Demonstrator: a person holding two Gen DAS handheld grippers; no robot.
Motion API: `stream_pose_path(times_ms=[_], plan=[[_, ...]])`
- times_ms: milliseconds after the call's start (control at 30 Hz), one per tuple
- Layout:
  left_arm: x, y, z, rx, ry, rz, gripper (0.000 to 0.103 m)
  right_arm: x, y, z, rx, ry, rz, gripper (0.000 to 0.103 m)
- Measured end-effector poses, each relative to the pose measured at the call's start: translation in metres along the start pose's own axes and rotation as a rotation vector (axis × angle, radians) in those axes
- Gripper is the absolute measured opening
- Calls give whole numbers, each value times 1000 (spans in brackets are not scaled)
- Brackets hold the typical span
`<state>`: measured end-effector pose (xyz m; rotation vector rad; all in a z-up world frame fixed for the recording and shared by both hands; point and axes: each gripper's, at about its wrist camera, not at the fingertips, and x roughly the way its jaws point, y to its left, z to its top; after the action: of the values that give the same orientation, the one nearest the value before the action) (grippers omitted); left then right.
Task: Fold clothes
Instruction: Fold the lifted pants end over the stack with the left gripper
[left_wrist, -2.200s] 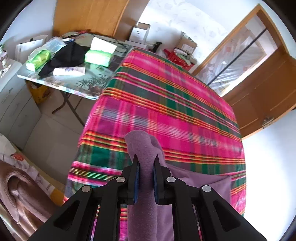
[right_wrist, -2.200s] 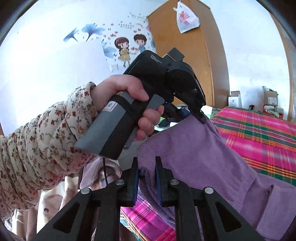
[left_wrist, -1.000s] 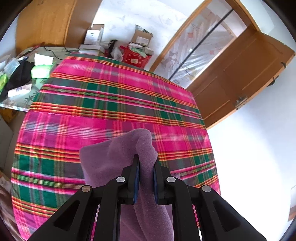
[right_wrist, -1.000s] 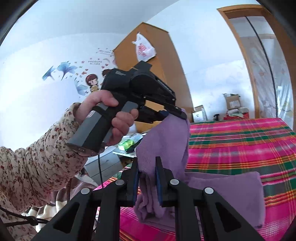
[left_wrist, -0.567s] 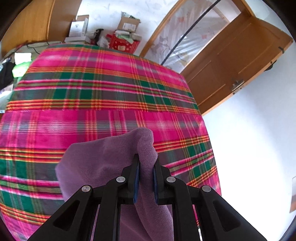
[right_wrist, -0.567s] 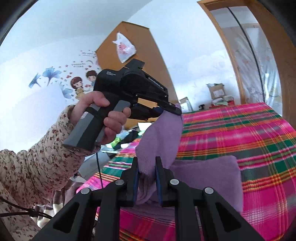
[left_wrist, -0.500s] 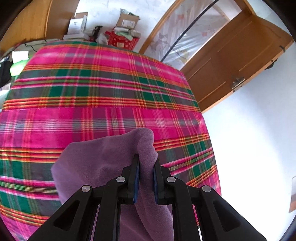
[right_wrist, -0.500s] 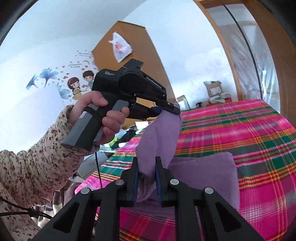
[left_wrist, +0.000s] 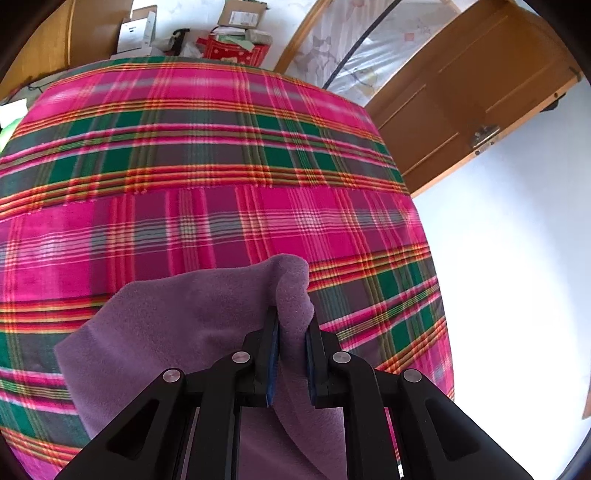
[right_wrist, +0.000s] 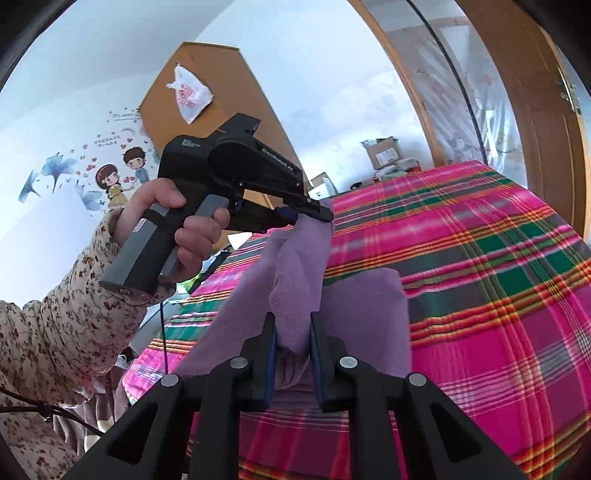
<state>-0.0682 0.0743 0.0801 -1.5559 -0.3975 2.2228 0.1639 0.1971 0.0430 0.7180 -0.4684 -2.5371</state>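
Observation:
A purple fleece garment (left_wrist: 177, 325) hangs over the near end of a bed with a pink, green and red plaid cover (left_wrist: 207, 155). My left gripper (left_wrist: 291, 325) is shut on a bunched corner of it, held above the bed. My right gripper (right_wrist: 291, 332) is shut on another bunch of the same purple garment (right_wrist: 303, 266). In the right wrist view the left gripper (right_wrist: 317, 214), held in a hand with a floral sleeve (right_wrist: 55, 325), pinches the garment's top corner up and to the left. The rest of the cloth drapes onto the plaid cover (right_wrist: 498, 295).
Cardboard boxes and a red crate (left_wrist: 232, 50) stand past the far end of the bed. A wooden door (left_wrist: 476, 88) is at the right. A wooden wardrobe (right_wrist: 207, 85) with a plastic bag hung on it stands behind the left hand. A cluttered side table edge (left_wrist: 11, 110) shows far left.
Both grippers have carried the purple garment further over the bed; more of it now drapes onto the plaid cover. Both stay shut on it.

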Motion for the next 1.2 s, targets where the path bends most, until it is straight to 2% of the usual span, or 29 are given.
stream_pose_path(times_ms=[167,300,433,733,900,1100,1200], plan=[[17,-2,1,-17,28,-14,14,3,-19,-4,40,21,-17,16],[31,-3,1,-22,48,3,14,6,-34,-6,72,38,-30,17],[39,-3,2,-37,64,-16,23,7,-47,-9,103,52,-40,18],[39,-5,-1,-7,65,-49,27,3,-65,-14,169,62,-48,25],[25,0,-9,28,21,-44,35,1,-76,-17,206,68,-52,31],[-2,9,-12,47,-76,-37,36,4,-78,-15,208,79,-60,33],[-8,17,-19,54,-94,-27,36,4,-79,-13,214,75,-59,33]])
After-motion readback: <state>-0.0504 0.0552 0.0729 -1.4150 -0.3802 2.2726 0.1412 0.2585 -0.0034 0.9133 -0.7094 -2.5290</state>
